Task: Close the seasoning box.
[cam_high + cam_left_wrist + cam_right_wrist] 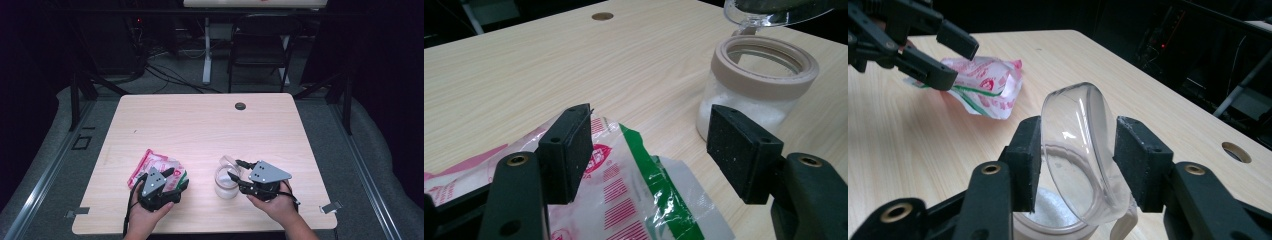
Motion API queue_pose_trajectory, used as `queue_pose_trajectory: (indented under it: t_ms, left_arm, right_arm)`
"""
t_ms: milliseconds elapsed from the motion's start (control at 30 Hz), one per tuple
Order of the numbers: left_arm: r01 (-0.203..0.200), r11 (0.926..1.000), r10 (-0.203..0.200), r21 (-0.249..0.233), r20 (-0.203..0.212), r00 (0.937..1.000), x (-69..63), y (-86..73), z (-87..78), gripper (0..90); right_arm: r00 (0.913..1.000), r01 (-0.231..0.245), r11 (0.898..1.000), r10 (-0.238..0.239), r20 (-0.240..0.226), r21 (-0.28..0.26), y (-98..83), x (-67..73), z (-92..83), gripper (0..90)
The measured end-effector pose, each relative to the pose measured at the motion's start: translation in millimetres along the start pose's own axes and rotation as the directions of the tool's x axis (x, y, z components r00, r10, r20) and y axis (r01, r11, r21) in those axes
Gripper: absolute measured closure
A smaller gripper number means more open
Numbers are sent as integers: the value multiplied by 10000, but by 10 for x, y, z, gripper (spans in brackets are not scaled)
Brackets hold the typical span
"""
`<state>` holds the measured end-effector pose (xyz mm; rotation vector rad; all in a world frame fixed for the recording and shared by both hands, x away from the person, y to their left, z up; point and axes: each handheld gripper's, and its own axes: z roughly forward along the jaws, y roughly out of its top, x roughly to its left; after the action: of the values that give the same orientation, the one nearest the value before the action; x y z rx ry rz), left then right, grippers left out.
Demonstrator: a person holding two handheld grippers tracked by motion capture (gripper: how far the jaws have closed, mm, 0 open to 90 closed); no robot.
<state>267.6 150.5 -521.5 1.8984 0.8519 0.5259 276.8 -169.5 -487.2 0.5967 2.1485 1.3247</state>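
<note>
Left: the left hand-held gripper [172, 175] hovers over a crinkled red, white and green plastic pouch [150, 167] lying flat on the pale wood-grain worktop [200, 125]; its jaws stand wide apart with nothing between the pads. The pouch looks light, limp and slippery, best pinched at a flat edge. Centre: a clear jar [226, 184] with a beige collar, part-filled with white granules, stands near the front edge; rigid and probably breakable. Right: the right hand-held gripper [1077, 161] brackets the jar's clear hinged lid [1080, 150], tilted up; whether the pads press it cannot be told.
</note>
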Motion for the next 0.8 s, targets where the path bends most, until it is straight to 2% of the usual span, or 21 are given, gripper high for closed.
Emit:
queue_pose_trajectory:
  t_ms: [433, 800]
  left_arm:
    - [-160, 9998, 157, 135, 195, 9997, -65, 0, 36, 350]
    - [-158, 9998, 157, 106, 160, 9997, -79, 6, 11, 350]
  right_arm:
    - [9983, 563, 9981, -567, 114, 267, -55, 133, 90, 462]
    - [9988, 499, 9984, -499, -2, 264, -61, 137, 100, 450]
